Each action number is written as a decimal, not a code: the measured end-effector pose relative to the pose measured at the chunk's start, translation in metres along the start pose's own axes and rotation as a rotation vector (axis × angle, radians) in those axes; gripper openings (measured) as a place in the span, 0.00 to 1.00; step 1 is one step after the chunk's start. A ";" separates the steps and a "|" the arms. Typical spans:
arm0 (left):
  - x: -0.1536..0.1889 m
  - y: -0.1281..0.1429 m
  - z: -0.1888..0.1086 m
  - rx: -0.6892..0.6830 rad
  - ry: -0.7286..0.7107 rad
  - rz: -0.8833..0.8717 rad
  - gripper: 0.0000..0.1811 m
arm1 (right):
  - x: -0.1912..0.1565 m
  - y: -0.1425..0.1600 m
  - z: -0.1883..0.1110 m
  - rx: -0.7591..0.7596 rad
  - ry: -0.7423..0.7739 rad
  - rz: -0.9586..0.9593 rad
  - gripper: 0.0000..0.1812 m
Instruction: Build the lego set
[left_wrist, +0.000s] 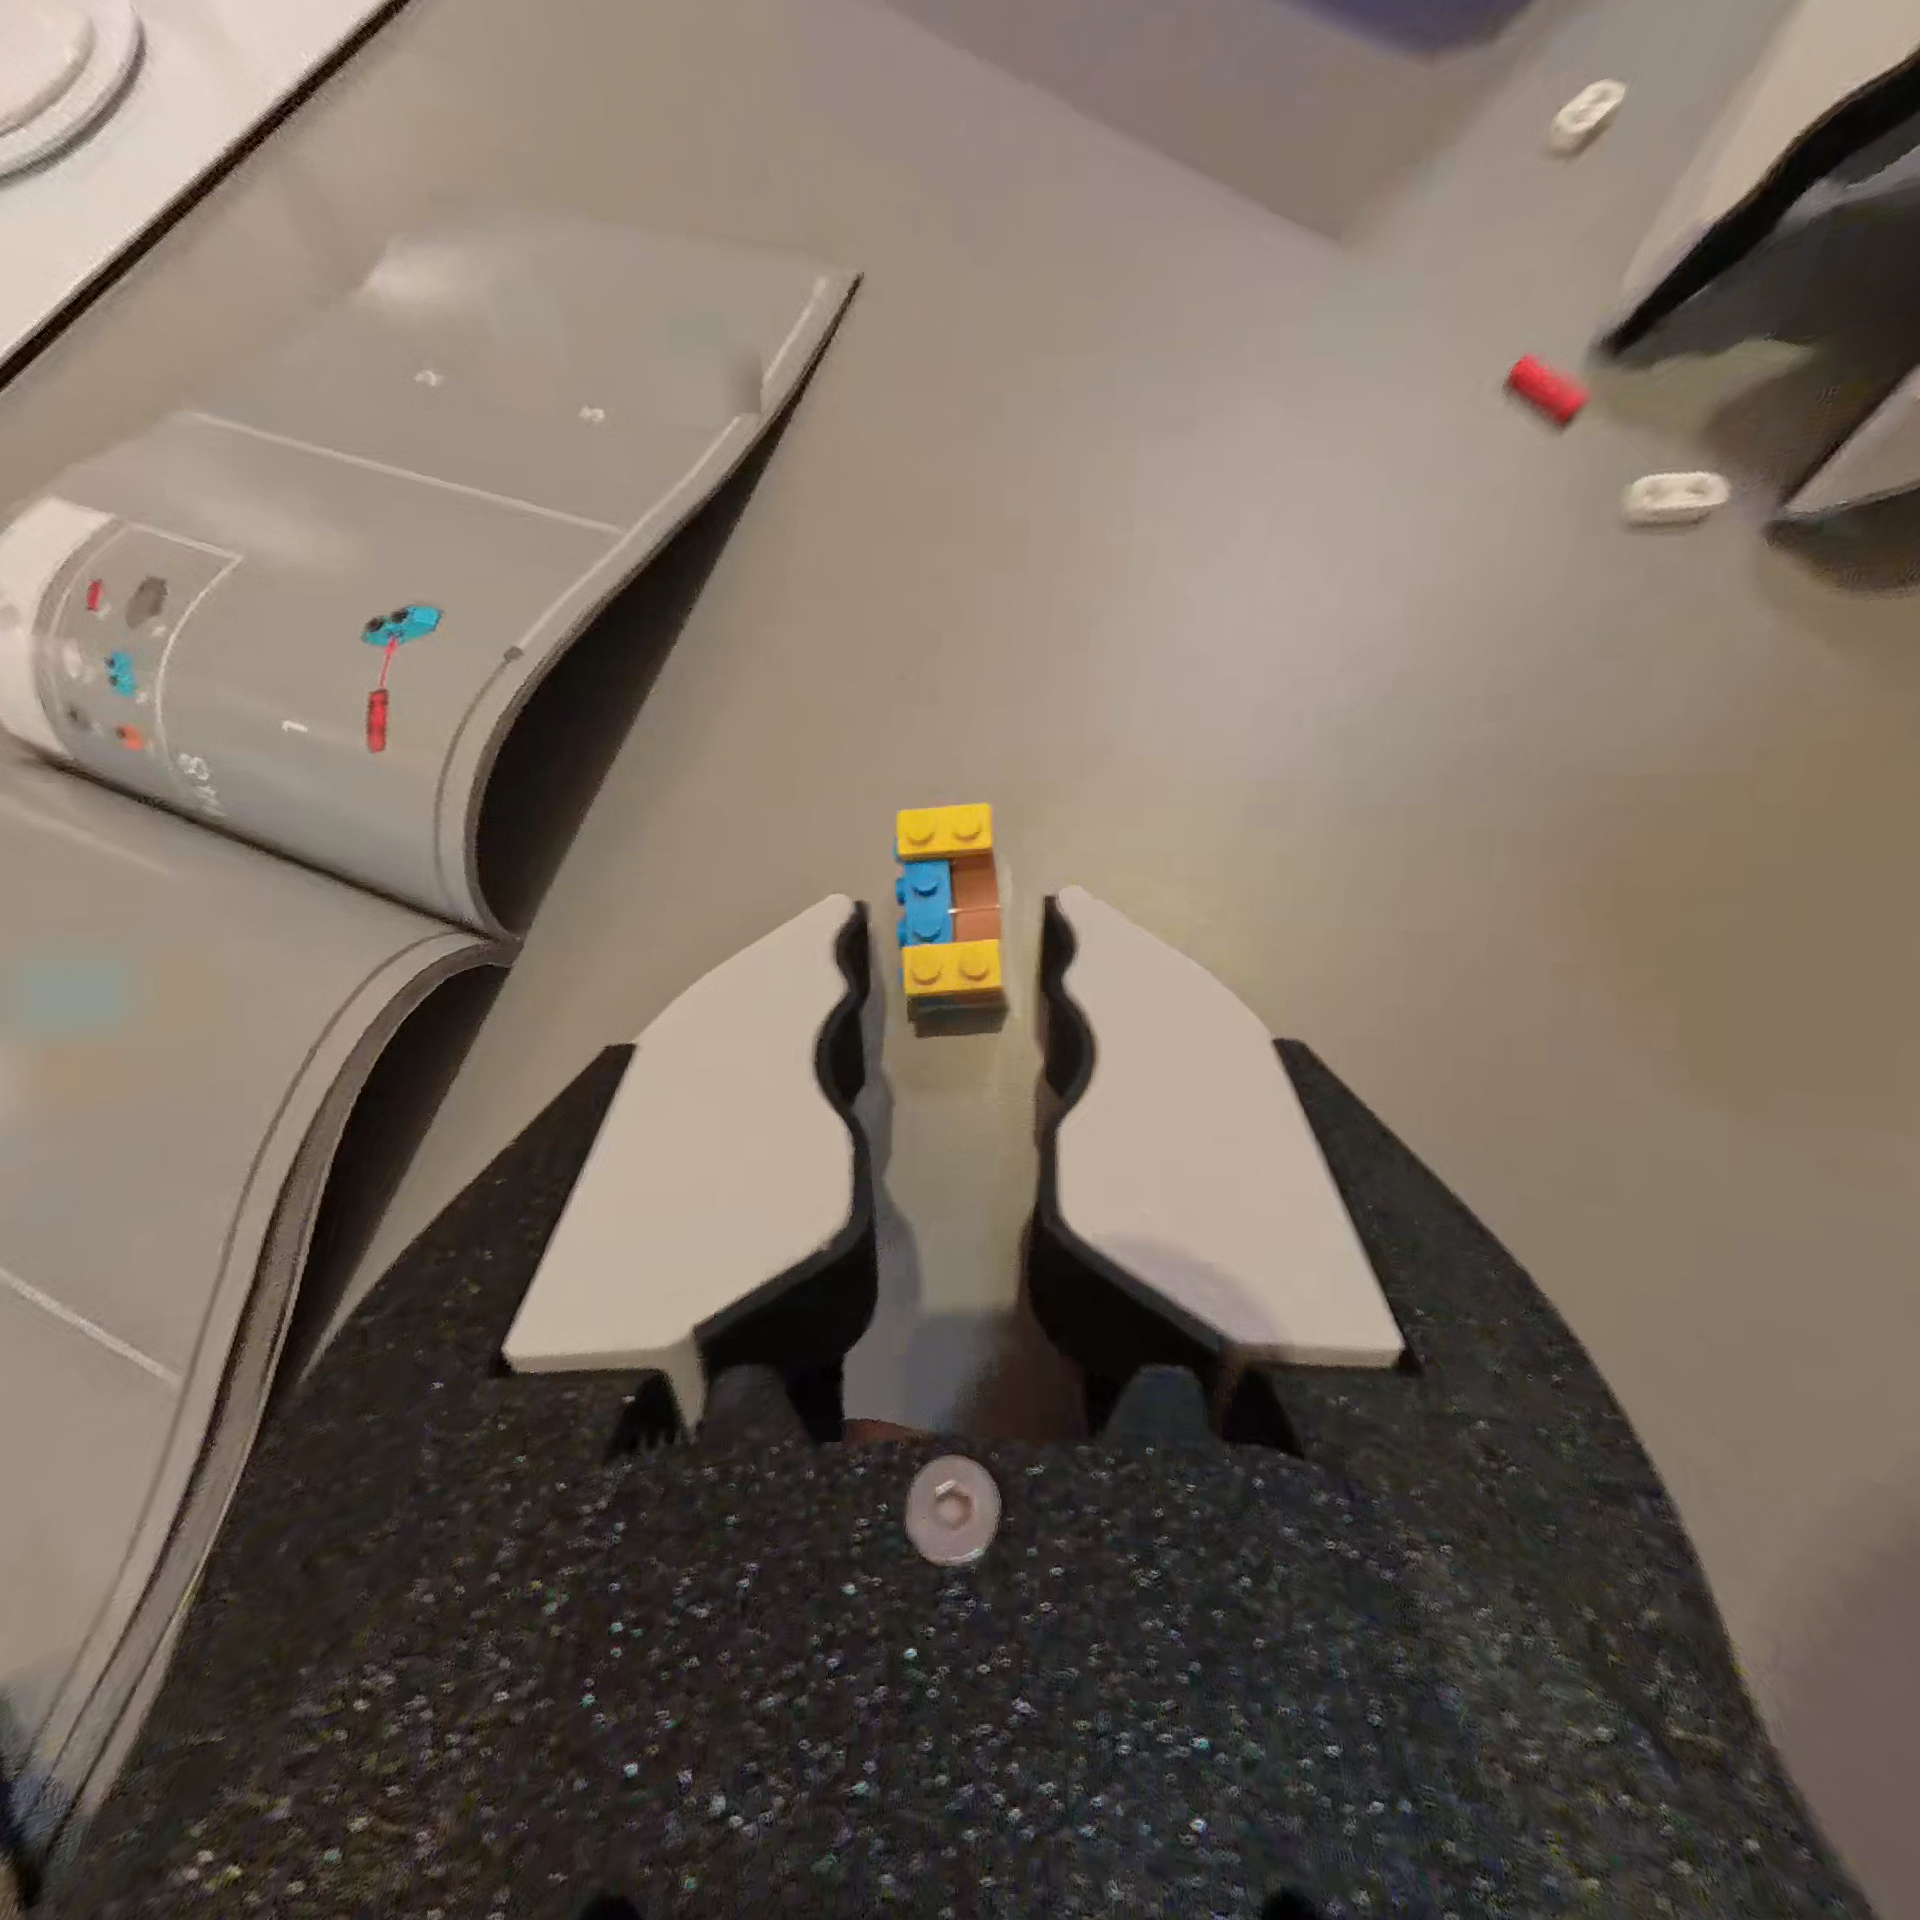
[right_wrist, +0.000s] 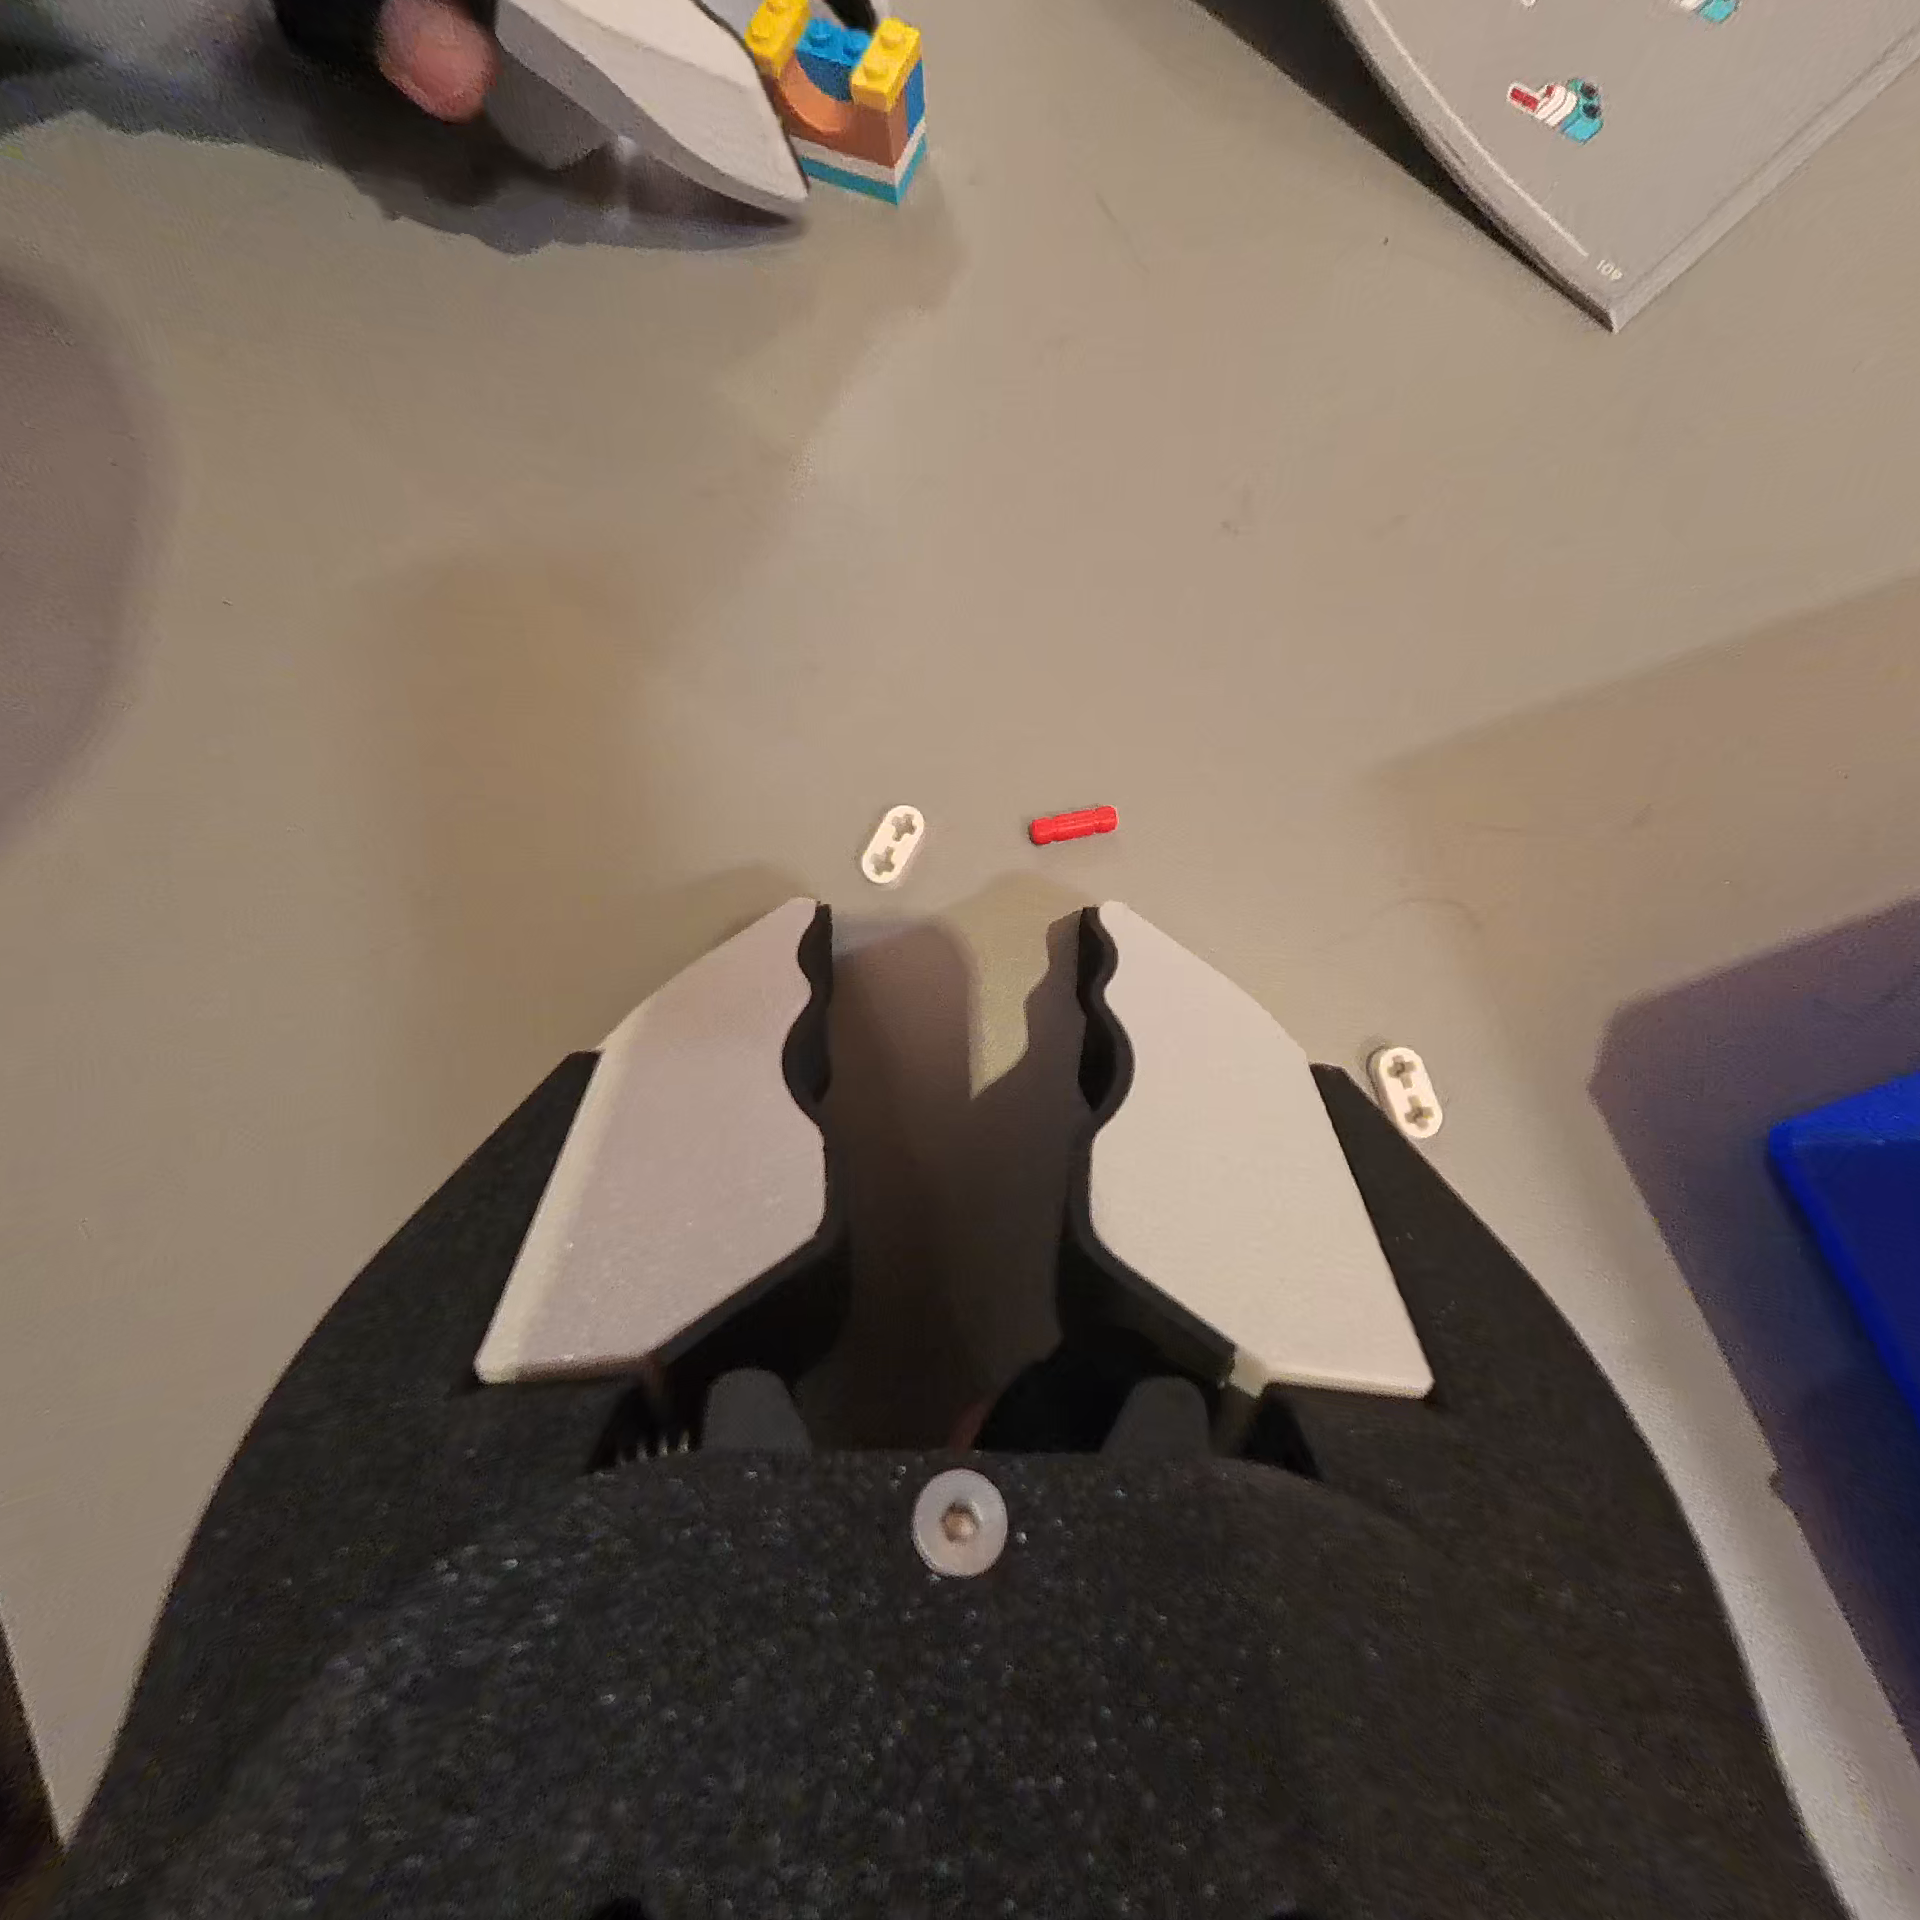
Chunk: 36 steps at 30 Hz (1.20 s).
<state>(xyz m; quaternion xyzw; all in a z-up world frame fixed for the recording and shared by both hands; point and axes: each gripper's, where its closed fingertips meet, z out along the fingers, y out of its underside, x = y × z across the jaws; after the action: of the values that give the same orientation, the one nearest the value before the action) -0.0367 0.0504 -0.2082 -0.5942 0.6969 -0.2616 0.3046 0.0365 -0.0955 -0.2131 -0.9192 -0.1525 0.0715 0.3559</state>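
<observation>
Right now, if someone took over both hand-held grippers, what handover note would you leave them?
Left hand-held gripper: open, fingertips either side of the small assembly on the table; not gripping.
Right hand-held gripper: open, empty, low over the table, pointing at the red pin.
Loose: two white links, one near each side of the right gripper.
Open instruction booklet left of the assembly.
Done: stacked yellow, blue, brown core. Left: pin and links unattached.

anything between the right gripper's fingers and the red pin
No. In the right wrist view only bare table separates the right gripper from the red pin; a white link lies off to the side.
</observation>
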 end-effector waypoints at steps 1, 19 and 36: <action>-0.004 0.001 0.000 -0.008 -0.023 0.001 0.12 | 0.001 -0.001 0.001 -0.001 0.010 -0.007 0.25; -0.046 0.024 -0.034 0.013 -0.126 -0.055 0.17 | -0.014 -0.025 0.023 0.016 -0.030 -0.086 0.12; 0.005 0.014 -0.061 0.213 -0.099 -0.123 0.17 | -0.015 -0.032 0.030 0.018 0.037 -0.042 0.03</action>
<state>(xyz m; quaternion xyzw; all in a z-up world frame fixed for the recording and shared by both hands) -0.0912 0.0474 -0.1779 -0.6124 0.6115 -0.3229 0.3833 0.0077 -0.0595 -0.2132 -0.9137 -0.1646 0.0483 0.3684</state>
